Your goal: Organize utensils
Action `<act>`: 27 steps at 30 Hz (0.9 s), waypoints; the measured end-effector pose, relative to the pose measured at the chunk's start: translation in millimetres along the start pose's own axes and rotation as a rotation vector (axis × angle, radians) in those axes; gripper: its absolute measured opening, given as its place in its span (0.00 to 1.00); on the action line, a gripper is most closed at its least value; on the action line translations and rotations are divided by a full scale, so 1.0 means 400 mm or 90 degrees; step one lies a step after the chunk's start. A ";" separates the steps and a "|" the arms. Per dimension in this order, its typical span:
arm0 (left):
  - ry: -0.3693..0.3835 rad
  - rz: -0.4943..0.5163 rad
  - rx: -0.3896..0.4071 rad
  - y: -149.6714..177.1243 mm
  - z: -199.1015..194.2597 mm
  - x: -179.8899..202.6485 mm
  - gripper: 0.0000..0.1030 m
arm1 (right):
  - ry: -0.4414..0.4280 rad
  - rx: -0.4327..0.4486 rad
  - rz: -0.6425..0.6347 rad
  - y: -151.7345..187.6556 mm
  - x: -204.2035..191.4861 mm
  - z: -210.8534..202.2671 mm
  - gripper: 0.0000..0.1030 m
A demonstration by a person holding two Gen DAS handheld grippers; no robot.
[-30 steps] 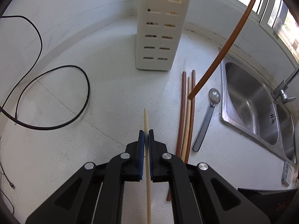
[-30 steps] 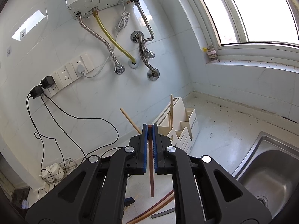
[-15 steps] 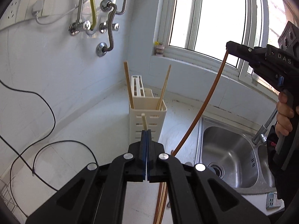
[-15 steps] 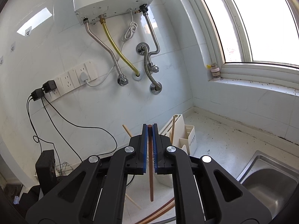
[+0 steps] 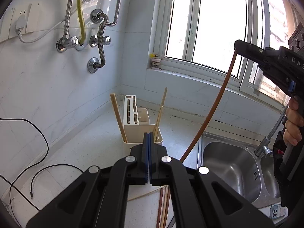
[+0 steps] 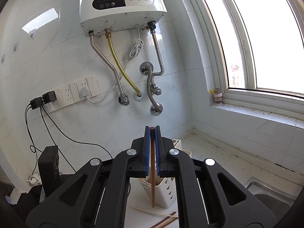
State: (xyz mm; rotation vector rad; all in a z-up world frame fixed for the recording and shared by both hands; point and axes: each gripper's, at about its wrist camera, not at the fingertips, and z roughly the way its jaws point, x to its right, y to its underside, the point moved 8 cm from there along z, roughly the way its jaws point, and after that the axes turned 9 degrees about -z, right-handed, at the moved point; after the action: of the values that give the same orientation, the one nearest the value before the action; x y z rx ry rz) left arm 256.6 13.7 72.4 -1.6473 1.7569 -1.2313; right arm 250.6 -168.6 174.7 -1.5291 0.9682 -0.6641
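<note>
Brown chopstick (image 6: 152, 172): light, stiff, slick; my right claw (image 6: 152, 133) grips its top end.
Left claw (image 5: 148, 138): clenched; contents unseen.

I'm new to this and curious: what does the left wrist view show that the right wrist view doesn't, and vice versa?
Left wrist view only: the faucet, the hand holding the right gripper, two pale chopsticks standing in the utensil holder. Right wrist view only: the water heater, the black plugs. Both: the utensil holder, the brown chopstick clamped in the right gripper's jaws, the window.
</note>
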 end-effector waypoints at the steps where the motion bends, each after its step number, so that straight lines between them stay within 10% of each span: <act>1: 0.002 0.003 -0.005 0.006 0.006 -0.001 0.00 | 0.003 -0.001 0.003 0.004 0.005 -0.002 0.05; 12: 0.035 0.135 -0.083 0.144 0.094 0.046 0.01 | 0.041 -0.013 0.033 0.055 0.071 -0.040 0.05; 17: 0.031 0.256 -0.134 0.240 0.161 0.082 0.27 | 0.070 -0.015 0.046 0.082 0.114 -0.082 0.05; 27: 0.032 0.423 -0.216 0.360 0.309 0.122 0.27 | 0.126 -0.036 0.086 0.164 0.221 -0.155 0.05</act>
State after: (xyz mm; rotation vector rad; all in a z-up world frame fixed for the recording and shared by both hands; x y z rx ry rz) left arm 265.3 -85.1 -96.8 -1.0238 2.3691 -0.6946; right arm 228.5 -276.8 113.3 -1.4522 1.2378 -0.7061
